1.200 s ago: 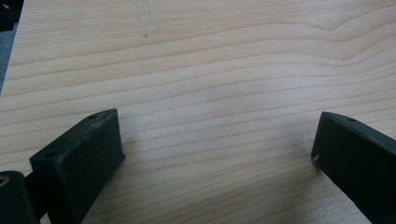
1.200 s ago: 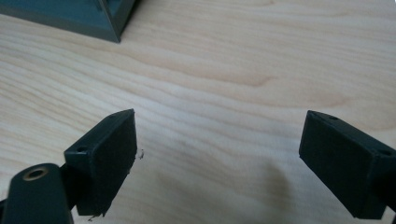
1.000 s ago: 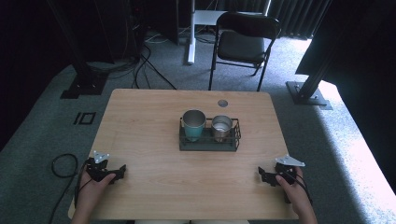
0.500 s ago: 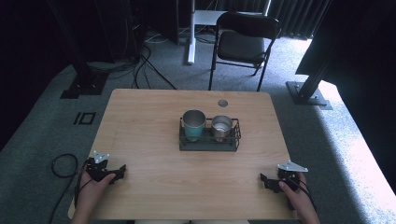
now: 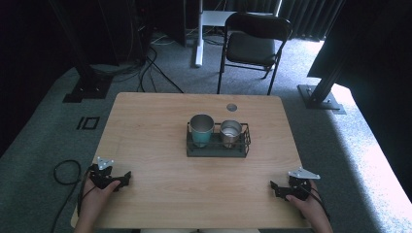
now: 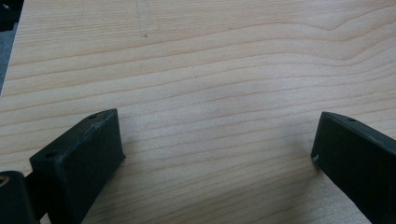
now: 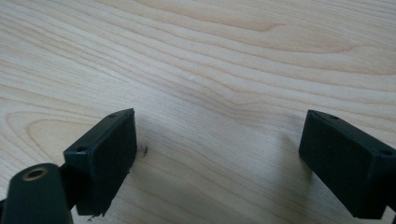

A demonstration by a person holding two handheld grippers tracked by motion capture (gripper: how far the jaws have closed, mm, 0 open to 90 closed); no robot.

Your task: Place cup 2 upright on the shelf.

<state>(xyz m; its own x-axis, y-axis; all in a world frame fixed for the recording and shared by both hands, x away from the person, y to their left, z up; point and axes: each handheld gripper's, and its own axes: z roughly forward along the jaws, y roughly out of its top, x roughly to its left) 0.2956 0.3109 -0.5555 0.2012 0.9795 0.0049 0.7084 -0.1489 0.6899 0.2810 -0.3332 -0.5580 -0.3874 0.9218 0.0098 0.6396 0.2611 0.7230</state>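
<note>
A black wire rack (image 5: 217, 146) stands at the middle of the wooden table (image 5: 160, 121). In it are a teal cup with a metal rim (image 5: 201, 130) on the left and a smaller steel cup (image 5: 230, 133) on the right. My left gripper (image 5: 127, 175) rests open near the table's front left corner, held by a hand. My right gripper (image 5: 273, 186) rests open near the front right corner. In the left gripper view the gripper (image 6: 217, 144) has bare wood between its jaws. The right gripper view shows the same for that gripper (image 7: 218, 144).
A small round grommet (image 5: 231, 107) sits in the table top behind the rack. A black folding chair (image 5: 252, 46) stands beyond the far edge. Cables (image 5: 63, 172) lie on the carpet at the left. Stand feet (image 5: 320, 97) are on the floor at right.
The right gripper has shifted slightly toward the front edge of the table. The left gripper and the rack with its cups have stayed put.
</note>
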